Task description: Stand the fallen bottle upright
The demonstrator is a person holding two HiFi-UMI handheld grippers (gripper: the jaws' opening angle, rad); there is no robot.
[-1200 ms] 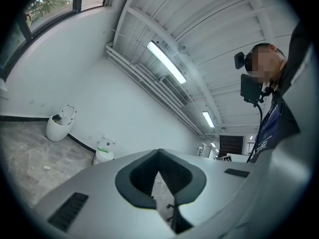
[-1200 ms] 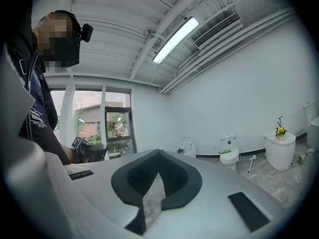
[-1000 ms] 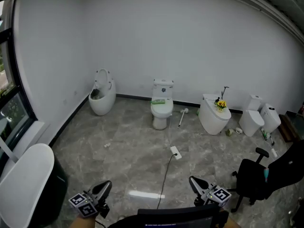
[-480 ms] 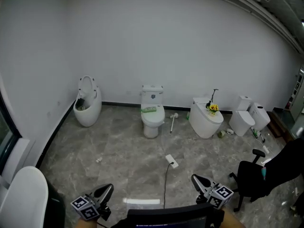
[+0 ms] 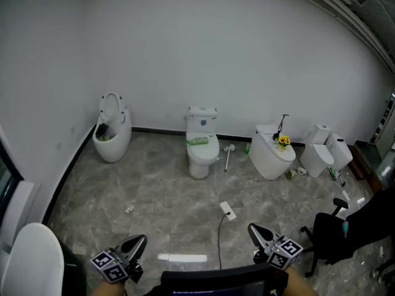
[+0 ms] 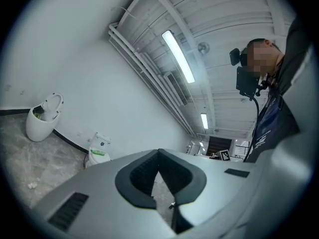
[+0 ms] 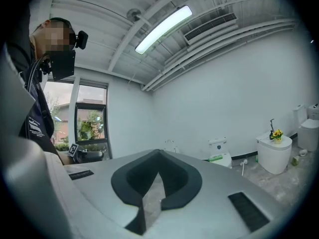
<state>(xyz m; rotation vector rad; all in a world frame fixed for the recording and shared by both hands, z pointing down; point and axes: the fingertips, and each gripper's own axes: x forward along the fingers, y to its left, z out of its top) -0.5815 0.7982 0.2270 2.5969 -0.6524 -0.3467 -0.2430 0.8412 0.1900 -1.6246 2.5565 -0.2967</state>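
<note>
No fallen bottle shows clearly. Small greenish items lie on the floor by the right-hand toilets (image 5: 297, 171), too small to identify. My left gripper (image 5: 139, 241) is at the bottom left of the head view, shut and empty. My right gripper (image 5: 252, 230) is at the bottom right, also shut and empty. Both point out over the grey marble floor, far from the toilets. In the left gripper view the left gripper (image 6: 159, 151) has its jaws meeting at the tip. The right gripper (image 7: 159, 152) shows the same in the right gripper view.
Several white toilets line the far wall: a tall one (image 5: 111, 134), a middle one (image 5: 202, 145), and one bearing yellow flowers (image 5: 271, 154). A power strip with its cable (image 5: 227, 210) lies mid-floor. A black office chair (image 5: 336, 236) stands right. A white rounded object (image 5: 34, 261) sits lower left.
The head view has shifted: the window at the left has left the frame and the toilets sit slightly lower. Both grippers stay shut in the same corners of the view.
</note>
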